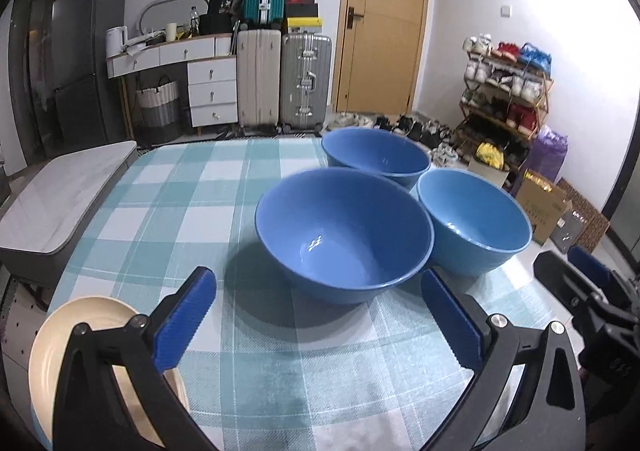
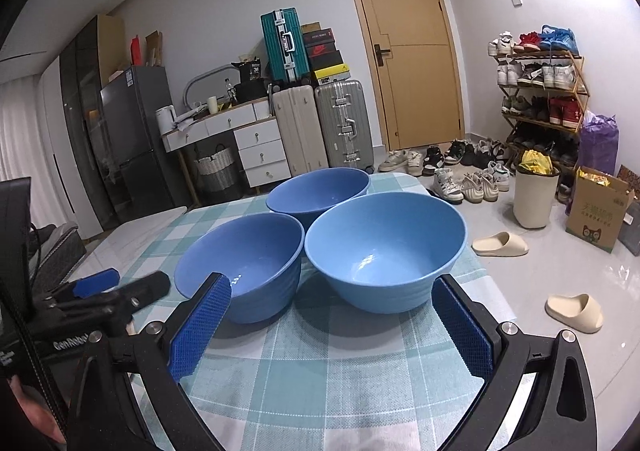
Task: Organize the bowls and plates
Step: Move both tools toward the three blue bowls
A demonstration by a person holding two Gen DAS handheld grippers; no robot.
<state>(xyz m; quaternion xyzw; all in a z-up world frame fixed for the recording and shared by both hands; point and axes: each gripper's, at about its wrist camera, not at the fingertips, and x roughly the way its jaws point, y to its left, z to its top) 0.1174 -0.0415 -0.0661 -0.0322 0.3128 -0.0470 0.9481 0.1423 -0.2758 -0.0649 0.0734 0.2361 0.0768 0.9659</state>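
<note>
Blue bowls [image 1: 344, 235], three unstacked, sit ahead of the left gripper [image 1: 316, 321] and right gripper [image 2: 332, 325], both spread wide and empty; cream plate [image 1: 52, 355] beside the left; sorting unstarted.

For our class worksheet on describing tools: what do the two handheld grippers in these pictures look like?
Both match. The left gripper and right gripper have black angular frames with silver bolt heads, each finger faced with a long blue textured pad. The left gripper's body bears white lettering, partly readable, beside a black strap.
</note>
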